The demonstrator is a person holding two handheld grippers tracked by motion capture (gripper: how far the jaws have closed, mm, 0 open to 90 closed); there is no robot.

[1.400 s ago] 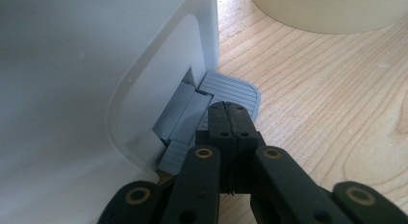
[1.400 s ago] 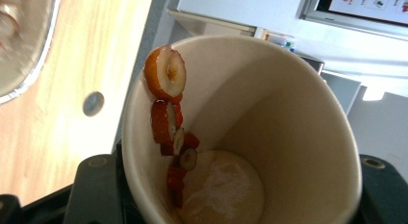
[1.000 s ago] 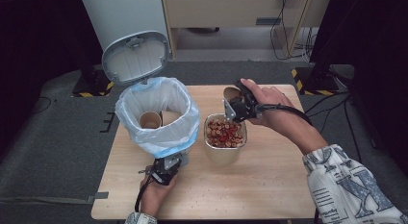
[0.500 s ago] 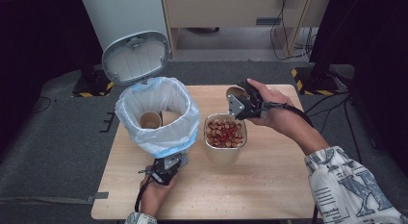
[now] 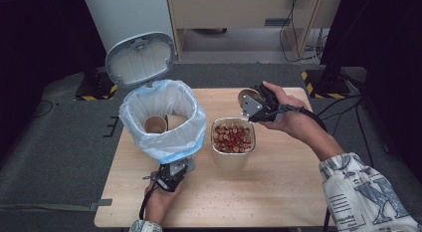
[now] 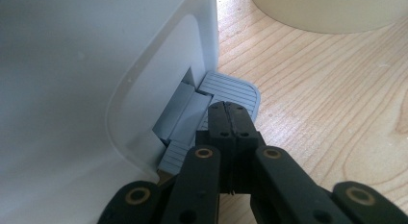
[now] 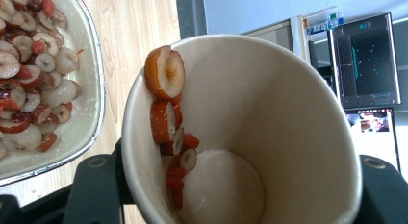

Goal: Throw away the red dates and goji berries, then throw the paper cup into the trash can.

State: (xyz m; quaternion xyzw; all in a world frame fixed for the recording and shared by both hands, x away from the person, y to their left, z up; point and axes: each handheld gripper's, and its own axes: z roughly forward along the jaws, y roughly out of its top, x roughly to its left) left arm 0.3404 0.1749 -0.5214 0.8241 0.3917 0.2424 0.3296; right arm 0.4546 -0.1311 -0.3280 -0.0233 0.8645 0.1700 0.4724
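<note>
The paper cup (image 7: 250, 132) sits pinched in my right hand-held gripper (image 5: 255, 103), tipped on its side above the tabletop (image 5: 278, 192), at about one o'clock from the foil tray (image 5: 233, 142). A few dried fruit slices (image 7: 166, 89) cling along its inner wall near the rim; the bottom looks almost bare. I judge the cup light and thin-walled, so a hard squeeze would buckle it; my jaws hold it low around the body, which seems the stiffest place. The slices look sticky and may need a shake to drop.

The tray, heaped with the same slices (image 5: 232, 137), lies just beside the cup, toward seven o'clock, its thin foil rim easy to dent.

At nine o'clock from the tray stands the pedal bin (image 5: 164, 120) with a plastic bag liner and its lid (image 5: 140, 59) up; two more cups (image 5: 155, 125) lie inside. My left hand-held gripper (image 6: 231, 119), jaws pressed together, bears down on the grey pedal (image 6: 231, 92) at the bin's foot. The bin's tall wall stands between my two hands, so the cup must pass over the tray and the bag's rim.
</note>
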